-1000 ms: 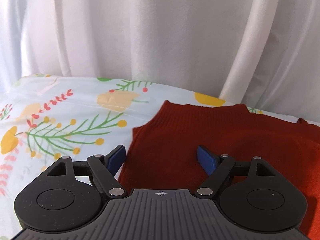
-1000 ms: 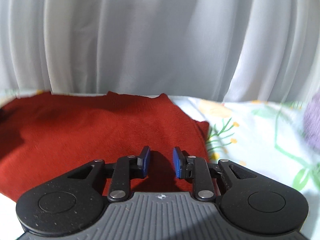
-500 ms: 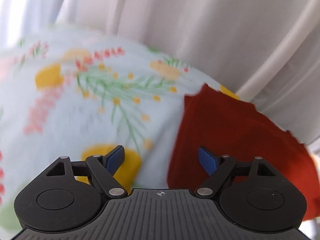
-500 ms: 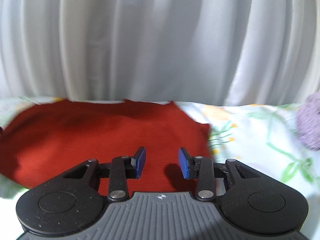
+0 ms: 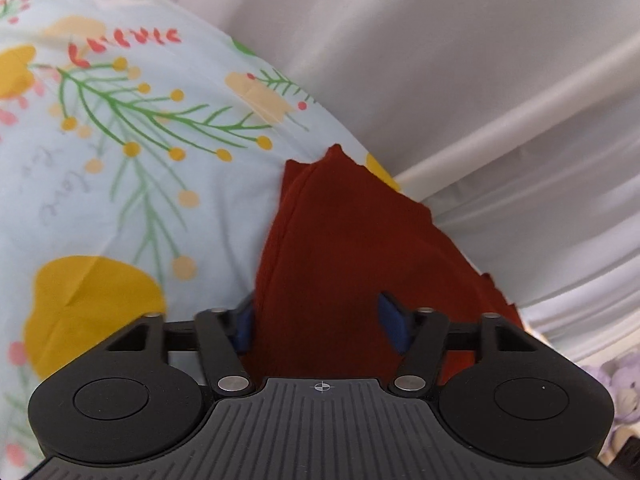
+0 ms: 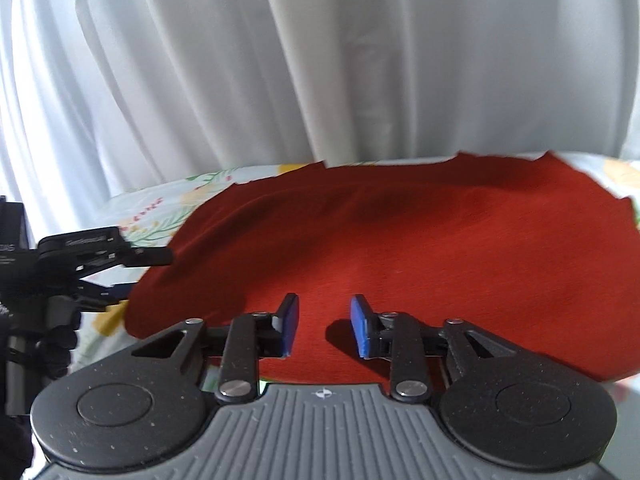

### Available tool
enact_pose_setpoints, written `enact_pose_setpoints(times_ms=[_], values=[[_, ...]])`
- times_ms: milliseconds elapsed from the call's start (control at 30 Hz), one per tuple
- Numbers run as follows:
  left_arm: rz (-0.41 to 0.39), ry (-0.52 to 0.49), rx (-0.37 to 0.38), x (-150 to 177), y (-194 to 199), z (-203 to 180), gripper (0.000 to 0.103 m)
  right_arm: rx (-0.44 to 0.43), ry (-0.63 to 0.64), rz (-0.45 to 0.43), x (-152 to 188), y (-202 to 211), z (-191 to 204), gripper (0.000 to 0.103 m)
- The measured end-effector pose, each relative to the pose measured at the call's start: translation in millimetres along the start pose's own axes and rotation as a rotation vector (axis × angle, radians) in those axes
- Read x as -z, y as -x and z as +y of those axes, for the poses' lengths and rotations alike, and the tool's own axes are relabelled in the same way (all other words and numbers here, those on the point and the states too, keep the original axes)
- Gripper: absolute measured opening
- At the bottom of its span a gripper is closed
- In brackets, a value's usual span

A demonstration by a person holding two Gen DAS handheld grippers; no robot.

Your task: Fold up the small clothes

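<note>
floral sheet (image 5: 120,184): pale blue cloth printed with yellow blooms, green sprigs and red berries; covers the surface under everything, bare on the left side.

left gripper (image 5: 318,320): black body, blue-padded fingers (image 5: 394,322). its fingers are closing, and the left edge of the garment rises between them; the left pad is partly hidden behind that edge, the right pad stands over the cloth. whether the pads press yet cannot be told. in the right wrist view it shows at the far left, reaching the garment's left edge (image 6: 100,256).

red knit garment (image 6: 400,248): rust-red, spread wide on the sheet, far edge near the curtain, left edge lifted into a ridge (image 5: 340,240).

right gripper (image 6: 324,330): fingers closing, a clear gap between the blue pads, over the garment's near part; no cloth pinched between them.

white curtain (image 6: 320,60): hangs in folds behind the sheet.

lilac plush item (image 5: 618,384): at the far right edge, blurred.
</note>
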State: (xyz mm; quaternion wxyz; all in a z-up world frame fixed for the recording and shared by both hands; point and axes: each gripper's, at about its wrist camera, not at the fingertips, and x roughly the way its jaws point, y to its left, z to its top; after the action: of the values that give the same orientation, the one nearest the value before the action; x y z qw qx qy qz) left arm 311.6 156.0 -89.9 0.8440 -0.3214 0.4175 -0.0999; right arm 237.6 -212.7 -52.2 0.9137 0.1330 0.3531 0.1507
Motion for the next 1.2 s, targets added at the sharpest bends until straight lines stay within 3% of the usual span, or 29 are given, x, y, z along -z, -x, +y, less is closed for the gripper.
enact_pose_setpoints(times_ms=[33,133,367,567,667,767,933,1067,1200], values=[[0.015,0.018,0.011,-1.4,-4.6,2.6,0.039,-0.011,-0.006,0.009,-0.6,-7.2,4.7,0.02],[0.039,0.071,0.027,-4.6,-13.8,9.9,0.02,-0.031,-0.001,0.031,-1.3,-29.2,18.6,0.019],[0.032,0.128,0.071,-3.9,-10.5,15.7,0.015,-0.029,0.051,0.049,3.1,-56.9,36.7,0.018],[0.029,0.148,0.053,-6.8,-4.3,5.1,0.014,-0.07,-0.081,0.042,-3.4,-39.2,11.9,0.018],[0.008,0.112,0.04,-7.3,2.0,-10.4,0.014,-0.061,-0.108,0.003,-4.1,-23.9,-0.9,0.018],[0.0,0.077,-0.032,-7.8,7.1,-30.8,0.014,-0.034,-0.144,-0.026,-3.6,-8.8,-15.8,0.018],[-0.033,-0.069,-0.064,3.3,12.7,-94.1,0.014,0.02,-0.197,-0.059,0.3,9.0,-37.2,0.018],[-0.028,-0.216,-0.077,29.1,-9.6,-153.6,0.014,0.047,-0.238,-0.088,3.2,21.9,-51.3,0.018],[0.042,-0.298,-0.102,66.2,-51.5,-179.3,0.013,0.068,-0.27,-0.121,5.6,37.5,-64.9,0.018]])
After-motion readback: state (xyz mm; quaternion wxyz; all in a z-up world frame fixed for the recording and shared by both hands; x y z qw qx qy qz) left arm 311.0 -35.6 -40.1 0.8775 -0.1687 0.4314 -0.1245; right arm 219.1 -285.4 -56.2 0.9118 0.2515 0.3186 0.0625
